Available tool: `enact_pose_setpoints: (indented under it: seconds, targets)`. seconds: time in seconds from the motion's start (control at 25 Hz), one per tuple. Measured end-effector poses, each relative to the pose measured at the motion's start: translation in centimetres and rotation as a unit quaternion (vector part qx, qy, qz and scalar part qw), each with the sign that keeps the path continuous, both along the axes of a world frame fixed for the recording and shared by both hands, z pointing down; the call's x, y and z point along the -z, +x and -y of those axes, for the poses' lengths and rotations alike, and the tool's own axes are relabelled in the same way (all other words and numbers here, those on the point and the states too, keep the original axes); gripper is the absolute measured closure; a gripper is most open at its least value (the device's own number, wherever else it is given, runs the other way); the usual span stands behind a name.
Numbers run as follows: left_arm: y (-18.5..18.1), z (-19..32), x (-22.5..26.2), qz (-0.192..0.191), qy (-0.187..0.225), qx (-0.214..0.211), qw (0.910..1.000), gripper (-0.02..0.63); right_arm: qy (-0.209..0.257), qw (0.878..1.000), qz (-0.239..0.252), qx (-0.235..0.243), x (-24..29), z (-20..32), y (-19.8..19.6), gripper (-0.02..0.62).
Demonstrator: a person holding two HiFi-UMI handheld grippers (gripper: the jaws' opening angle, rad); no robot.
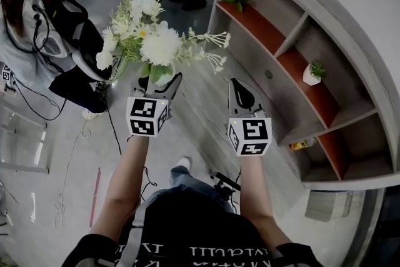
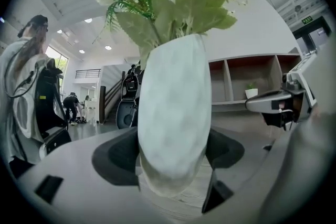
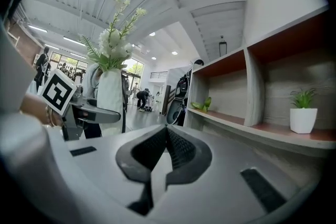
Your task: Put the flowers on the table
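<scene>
A white vase [image 2: 173, 113] with white flowers [image 1: 153, 40] and green leaves is held upright in the air by my left gripper [image 1: 159, 81], whose jaws are shut on the vase's body. In the left gripper view the vase fills the space between both dark pads [image 2: 118, 157]. The same vase [image 3: 110, 97] shows at the left of the right gripper view. My right gripper [image 1: 240, 94] hangs beside it to the right, apart from the vase, its jaws shut together with nothing between them. No table is in view.
A grey curved shelf unit [image 1: 325, 53] with orange-red boards stands at the right, holding a small potted plant [image 1: 311, 72] and green leaves [image 1: 236, 2]. A person [image 1: 37, 22] with gear stands at the left. Cables [image 1: 75, 147] lie on the floor.
</scene>
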State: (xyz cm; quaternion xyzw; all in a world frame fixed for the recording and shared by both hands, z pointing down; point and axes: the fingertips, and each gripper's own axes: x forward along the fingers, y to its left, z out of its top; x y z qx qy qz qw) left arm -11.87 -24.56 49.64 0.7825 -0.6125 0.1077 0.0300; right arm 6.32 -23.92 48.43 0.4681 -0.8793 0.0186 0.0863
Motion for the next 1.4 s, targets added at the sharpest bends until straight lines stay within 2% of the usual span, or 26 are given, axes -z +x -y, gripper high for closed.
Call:
enact_pose_setpoints:
  seconds: [0.16, 0.6, 0.8, 0.96, 1.16, 1.24, 1.32, 1.4]
  targets:
    - [-0.3, 2.1, -0.2, -0.008, -0.001, -0.01, 0.9999, 0.236, -0.009, 1.0, -0.011, -0.009, 0.1, 1.7, -0.3, 0.581]
    - [0.2, 3.0, -0.8, -0.016, -0.006, -0.067, 0.9976, 0.236, -0.031, 0.997, -0.026, -0.064, 0.4, 0.0, -0.1, 0.581]
    - [0.7, 5.7, -2.4, -0.011, -0.012, -0.083, 0.9964, 0.236, -0.037, 0.996, -0.035, -0.07, -0.5, 1.9, 0.2, 0.581]
    - [1.8, 4.5, -1.6, -0.041, -0.013, -0.086, 0.9953, 0.236, -0.04, 0.994, -0.068, -0.072, 1.7, 0.5, 1.1, 0.581]
    - [3.4, 0.3, 1.1, -0.083, -0.021, -0.088, 0.9924, 0.236, -0.057, 0.991, -0.108, -0.062, 5.5, -3.5, 2.4, 0.581]
    - [5.3, -1.4, 1.9, -0.096, -0.027, -0.09, 0.9909, 0.236, -0.067, 0.989, -0.121, -0.062, 7.0, -5.2, 4.0, 0.581]
    - [5.2, -1.9, 3.6, -0.085, -0.014, -0.069, 0.9939, 0.236, -0.054, 0.992, -0.112, -0.035, 8.6, -5.2, 4.1, 0.581]
    - [3.0, -2.1, 6.0, -0.05, 0.011, -0.027, 0.9983, 0.236, -0.025, 0.996, -0.085, 0.01, 10.2, -4.3, 2.6, 0.581]
